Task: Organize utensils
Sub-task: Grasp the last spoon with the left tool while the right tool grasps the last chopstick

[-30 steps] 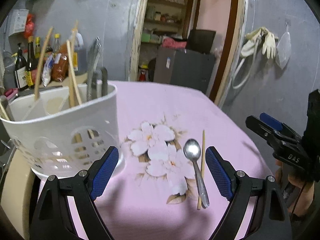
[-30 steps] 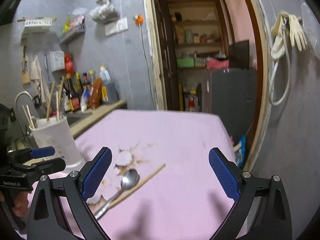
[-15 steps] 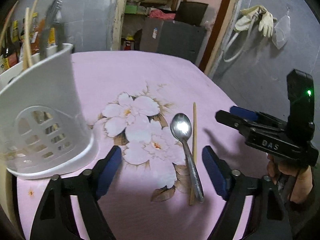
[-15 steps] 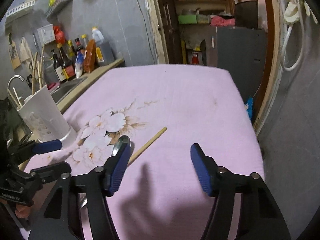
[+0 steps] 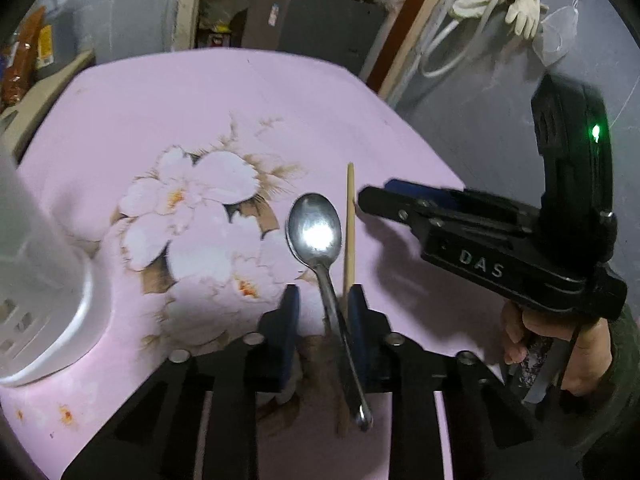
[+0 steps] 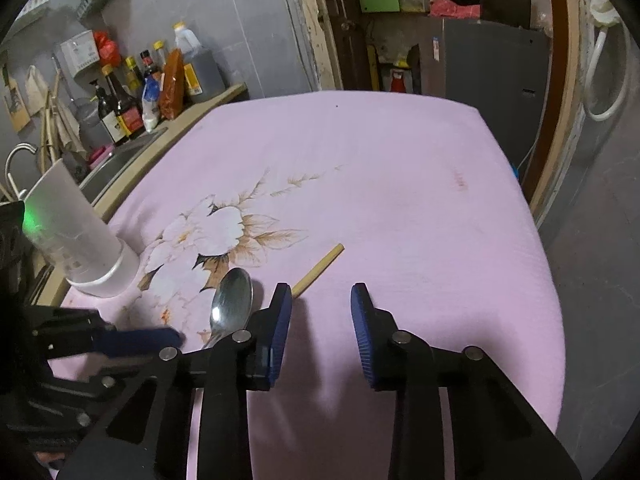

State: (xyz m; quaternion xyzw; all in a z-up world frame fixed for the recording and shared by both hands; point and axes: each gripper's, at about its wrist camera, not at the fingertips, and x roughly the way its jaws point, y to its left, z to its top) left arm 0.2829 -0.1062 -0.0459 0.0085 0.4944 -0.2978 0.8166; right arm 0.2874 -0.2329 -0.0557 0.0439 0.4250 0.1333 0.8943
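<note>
A pink flowered tablecloth [image 5: 224, 92] covers the table in a cramped kitchen. The left gripper [image 5: 323, 312] has dropped over the spoon [image 5: 320, 248]; its jaws, wide a second ago, are closing with the handle between them, not yet visibly pinched. The right gripper [image 6: 320, 312] is also narrowing, nothing between its pads, the chopstick [image 6: 318, 271] just beside its left pad. The white utensil holder [image 6: 76, 236] stands well apart, the likely destination once each gripper has hold.
</note>
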